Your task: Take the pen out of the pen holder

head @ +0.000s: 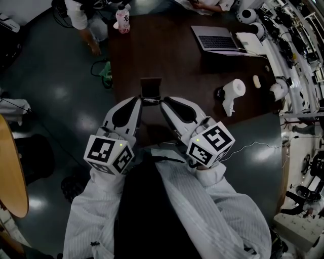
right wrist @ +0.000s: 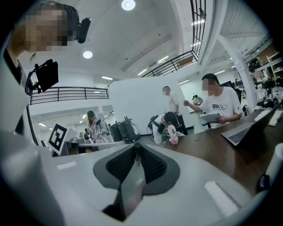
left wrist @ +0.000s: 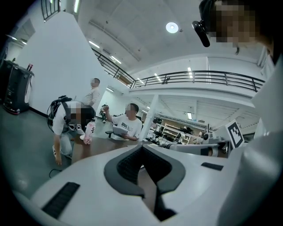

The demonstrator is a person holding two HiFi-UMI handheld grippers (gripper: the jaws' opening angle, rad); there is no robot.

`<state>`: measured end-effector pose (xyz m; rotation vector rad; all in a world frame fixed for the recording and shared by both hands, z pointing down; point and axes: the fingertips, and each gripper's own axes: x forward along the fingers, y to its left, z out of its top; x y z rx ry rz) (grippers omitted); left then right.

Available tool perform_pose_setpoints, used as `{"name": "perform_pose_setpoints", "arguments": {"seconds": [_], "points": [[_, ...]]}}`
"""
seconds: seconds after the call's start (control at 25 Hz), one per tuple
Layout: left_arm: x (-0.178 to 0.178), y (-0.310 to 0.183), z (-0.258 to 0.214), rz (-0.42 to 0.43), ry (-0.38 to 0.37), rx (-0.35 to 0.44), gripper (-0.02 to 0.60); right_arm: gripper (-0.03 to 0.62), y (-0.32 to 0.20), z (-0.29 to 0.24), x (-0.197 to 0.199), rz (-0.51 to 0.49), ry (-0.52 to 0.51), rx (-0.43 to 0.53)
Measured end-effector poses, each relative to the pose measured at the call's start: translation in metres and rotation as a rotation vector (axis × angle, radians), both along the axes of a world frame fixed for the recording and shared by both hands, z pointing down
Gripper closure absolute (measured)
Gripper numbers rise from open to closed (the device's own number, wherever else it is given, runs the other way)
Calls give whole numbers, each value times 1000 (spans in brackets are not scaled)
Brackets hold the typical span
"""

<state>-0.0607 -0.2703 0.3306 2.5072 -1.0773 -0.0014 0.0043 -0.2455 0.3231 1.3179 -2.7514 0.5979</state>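
Note:
A dark, square pen holder (head: 151, 87) stands on the brown table (head: 177, 66), just beyond both gripper tips. My left gripper (head: 142, 100) and right gripper (head: 161, 103) point towards each other in front of it. A thin pen (head: 151, 101) lies across the small space between them. In the right gripper view, the right gripper (right wrist: 136, 152) is shut on a thin dark pen (right wrist: 136, 155) at its tips. In the left gripper view, the left gripper (left wrist: 142, 149) has its tips together and nothing shows between them.
An open laptop (head: 216, 39) and a white pad (head: 249, 43) lie at the far right of the table. A paper roll (head: 234, 90) is at right and a pink bottle (head: 123, 19) at the far edge. A person (head: 81, 15) bends over the floor at the back left.

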Motion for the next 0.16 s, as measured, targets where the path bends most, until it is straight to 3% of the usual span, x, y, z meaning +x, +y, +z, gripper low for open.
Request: {"name": "perform_pose_setpoints", "arguments": {"seconds": [0.16], "points": [[-1, 0, -1, 0, -2, -1, 577, 546, 0, -1, -1, -2, -1, 1]]}}
